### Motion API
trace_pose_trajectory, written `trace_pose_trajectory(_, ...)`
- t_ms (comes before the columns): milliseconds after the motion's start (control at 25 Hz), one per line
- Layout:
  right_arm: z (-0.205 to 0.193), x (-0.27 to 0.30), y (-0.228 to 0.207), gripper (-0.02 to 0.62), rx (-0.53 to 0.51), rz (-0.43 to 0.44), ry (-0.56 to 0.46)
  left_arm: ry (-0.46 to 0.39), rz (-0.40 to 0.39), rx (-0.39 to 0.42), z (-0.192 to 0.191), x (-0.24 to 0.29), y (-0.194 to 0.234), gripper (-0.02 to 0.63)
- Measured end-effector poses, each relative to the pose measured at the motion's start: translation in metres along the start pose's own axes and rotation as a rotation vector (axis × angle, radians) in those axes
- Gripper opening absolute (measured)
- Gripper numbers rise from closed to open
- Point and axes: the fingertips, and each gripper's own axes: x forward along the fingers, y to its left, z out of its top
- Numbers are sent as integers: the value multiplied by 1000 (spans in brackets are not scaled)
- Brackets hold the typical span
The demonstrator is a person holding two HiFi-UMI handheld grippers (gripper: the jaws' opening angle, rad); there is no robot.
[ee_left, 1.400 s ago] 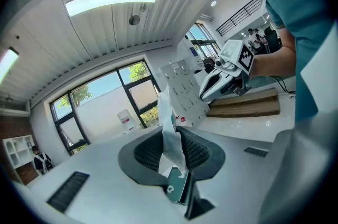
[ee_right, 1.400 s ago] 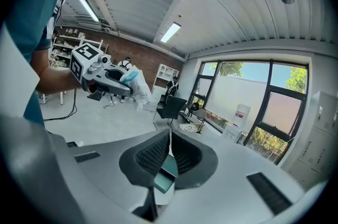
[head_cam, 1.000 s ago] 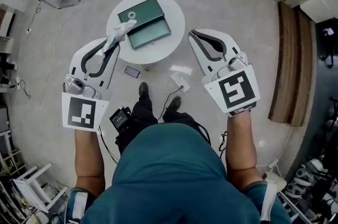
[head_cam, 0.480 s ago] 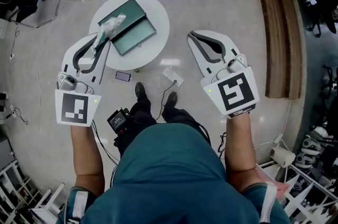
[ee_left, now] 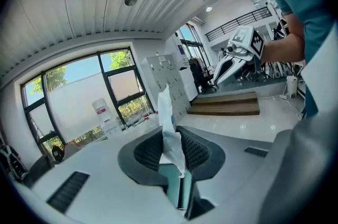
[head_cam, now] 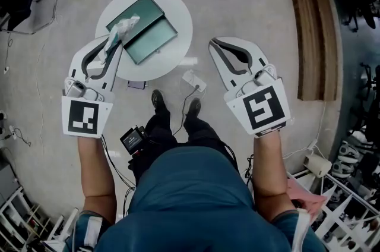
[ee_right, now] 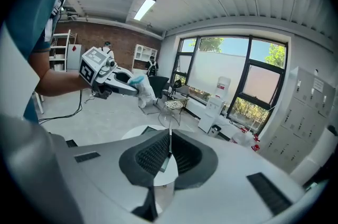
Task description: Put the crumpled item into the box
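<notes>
Two grippers are up. My left gripper (head_cam: 114, 43) is clenched on the crumpled white papery item (head_cam: 123, 27), which sticks out past its jaw tips. Just ahead of that gripper, slightly to its right, the open dark-green rectangular box (head_cam: 153, 41) sits on the round white table (head_cam: 178, 16). My right gripper (head_cam: 214, 44), well off to the right, has its jaws pressed together on nothing.

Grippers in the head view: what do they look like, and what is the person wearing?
Both the left gripper and the right gripper are white curved shells with dark ribbed lining, tapering toward the tips. Each carries a white cube with black square markers at the hand end. The person wears a teal top, forearms bare.
</notes>
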Motion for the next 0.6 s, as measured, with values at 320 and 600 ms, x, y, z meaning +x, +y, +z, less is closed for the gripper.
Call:
trace_pose_trajectory(320,-2,-6,13,40,17,37,30,59,-29,-15,-13,-1,-9,84)
trace_pose_trajectory(600,-5,-12,25,40,48,75,61,118,-54,-22,-21,-4,-18,84)
